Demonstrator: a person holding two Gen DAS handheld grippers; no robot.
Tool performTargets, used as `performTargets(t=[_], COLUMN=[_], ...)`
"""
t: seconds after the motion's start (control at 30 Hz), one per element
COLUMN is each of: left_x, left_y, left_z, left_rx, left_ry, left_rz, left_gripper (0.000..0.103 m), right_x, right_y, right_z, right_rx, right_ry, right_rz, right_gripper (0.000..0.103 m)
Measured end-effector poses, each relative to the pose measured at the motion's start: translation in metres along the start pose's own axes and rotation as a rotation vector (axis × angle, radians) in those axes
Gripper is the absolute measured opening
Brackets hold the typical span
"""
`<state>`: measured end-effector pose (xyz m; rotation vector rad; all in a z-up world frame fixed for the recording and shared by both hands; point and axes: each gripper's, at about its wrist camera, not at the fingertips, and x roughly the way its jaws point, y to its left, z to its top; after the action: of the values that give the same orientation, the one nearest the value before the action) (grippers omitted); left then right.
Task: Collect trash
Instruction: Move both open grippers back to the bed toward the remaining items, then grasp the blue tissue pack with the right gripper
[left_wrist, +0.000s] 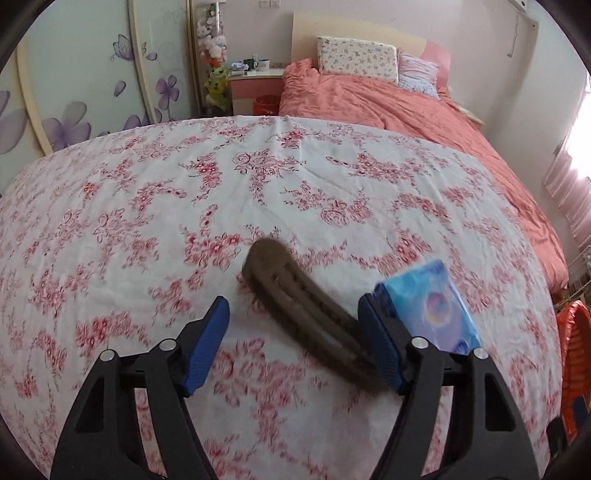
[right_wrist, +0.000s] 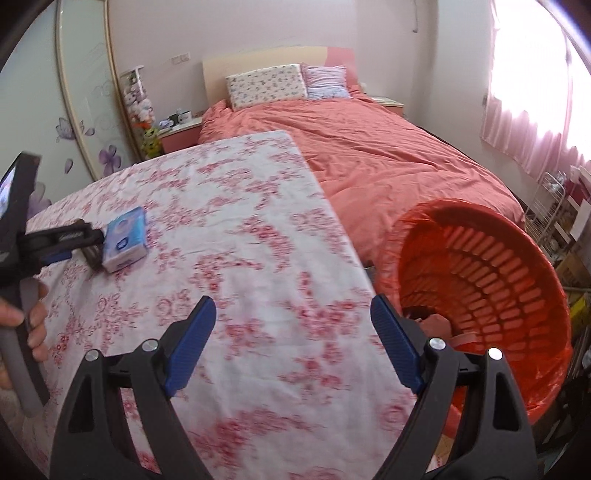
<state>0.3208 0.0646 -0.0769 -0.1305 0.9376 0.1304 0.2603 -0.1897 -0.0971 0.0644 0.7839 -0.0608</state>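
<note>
Blue-padded fingers of the left gripper (left_wrist: 293, 343) stand wide apart over the floral tablecloth (left_wrist: 147, 229), with nothing clamped between them. A dark brown slotted strip (left_wrist: 295, 295), curved and somewhat blurred, lies on the cloth between the fingers, nearer the right-hand pad; just beyond that pad sits a blue tissue pack (left_wrist: 436, 306), close against the strip. The right gripper (right_wrist: 293, 339) is also spread wide and empty, poised at the cloth's right edge. Beside that edge, low and tilted toward the camera, is the orange basket (right_wrist: 491, 280) lined with a red bag; something reddish shows at its bottom, too unclear to name. Judging by this, collecting is partly underway: the strip and perhaps the tissue pack are still on the cloth, not yet gripped, and must be carried across to the basket
</note>
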Motion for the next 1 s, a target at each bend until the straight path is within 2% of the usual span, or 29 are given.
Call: performTargets(t=[0.13,0.27,0.6,0.8,0.93,1.0], left_x=[0.005,-0.002,-0.022,-0.025,-0.027,-0.028], left_y=[-0.004,0.005,0.070,0.076,0.077,0.078], left_z=[0.001,-0.006,-0.026,-0.026,-0.024,-0.024], left_rx=[0.028,0.056,0.077,0.110,0.138,0.149], left_ry=[-0.008,-0.011,-0.002,-0.026,-0.047,-0.055], left_rz=[0.045,0.035,0.023,-0.006,-0.005,0.000], left_gripper=[0.065,0.061,0.061,0.061,0.063,0.066], right_x=[0.004,0.007,0.033,0.057,0.072,0.077], right_y=[0.013,0.027,0.083,0.128,0.151,0.159], right_z=[0.001,0.001,0.019,0.038,0.046,0.048], right_rx=[-0.021,-0.040,-0.086,-0.119,-0.140,-0.157], right_ry=[0.009,0.014,0.049,0.080,0.113,0.129], right_rz=[0.008,0.020,0.125,0.195,0.198,0.182], right_gripper=[0.084,0.084,0.084,0.084,0.083,0.079])
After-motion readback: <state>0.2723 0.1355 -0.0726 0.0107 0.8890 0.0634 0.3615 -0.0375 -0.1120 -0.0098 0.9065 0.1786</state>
